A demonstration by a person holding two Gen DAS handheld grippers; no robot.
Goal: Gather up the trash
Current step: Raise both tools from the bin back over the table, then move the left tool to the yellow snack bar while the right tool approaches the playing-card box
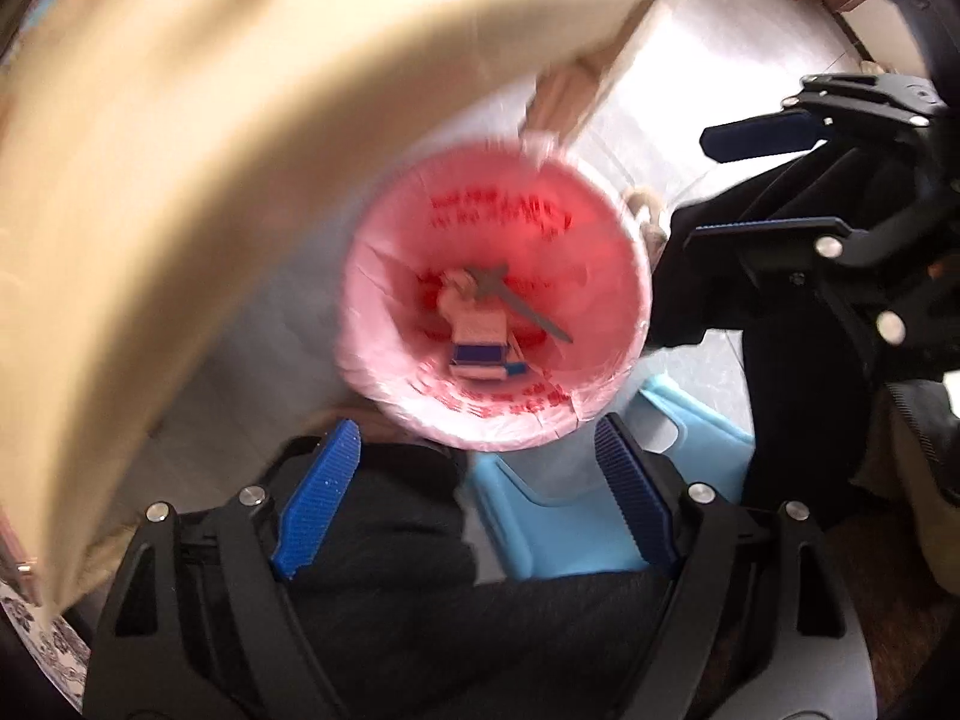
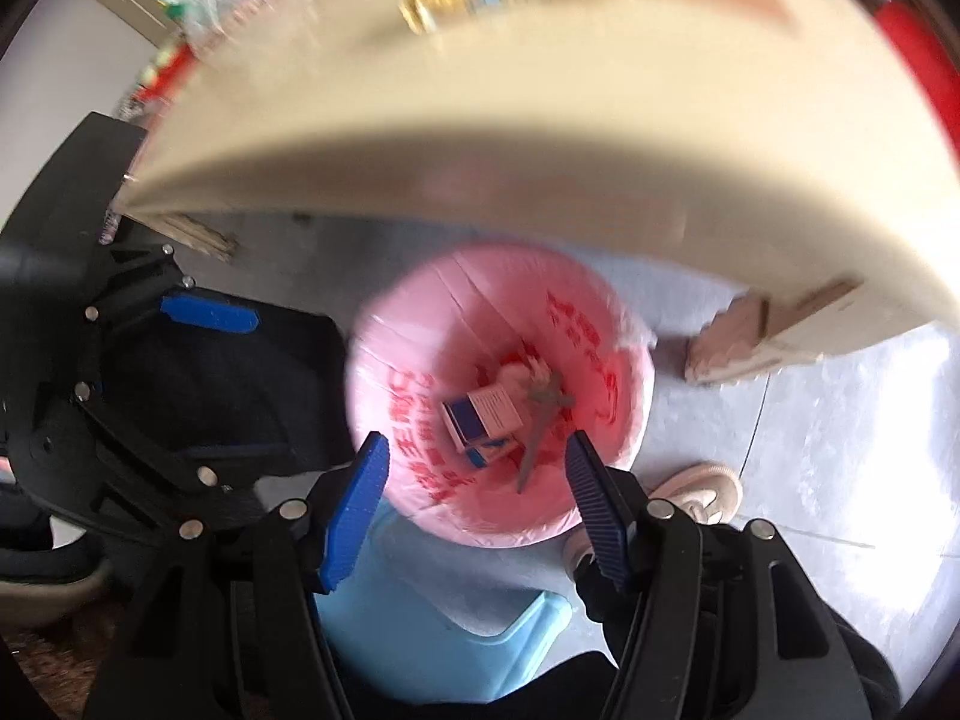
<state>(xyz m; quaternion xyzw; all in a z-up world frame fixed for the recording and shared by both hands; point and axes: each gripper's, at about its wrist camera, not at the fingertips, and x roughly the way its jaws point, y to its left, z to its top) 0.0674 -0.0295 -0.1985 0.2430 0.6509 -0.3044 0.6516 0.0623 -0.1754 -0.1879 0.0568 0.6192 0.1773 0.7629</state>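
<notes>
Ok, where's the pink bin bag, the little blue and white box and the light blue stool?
Pink plastic bin bag (image 1: pixel 606 276): left wrist view, inner wall.
Small blue and white cardboard box (image 2: pixel 480 417): right wrist view, top face.
Light blue plastic stool (image 2: pixel 420 618): right wrist view, seat.

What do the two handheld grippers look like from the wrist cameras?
Both match. The left gripper and right gripper have black angular linkage frames joined by round silver bolts. Their jaws carry ribbed blue pads, one side brighter blue, the other darker navy. No cables or markings show.
</notes>
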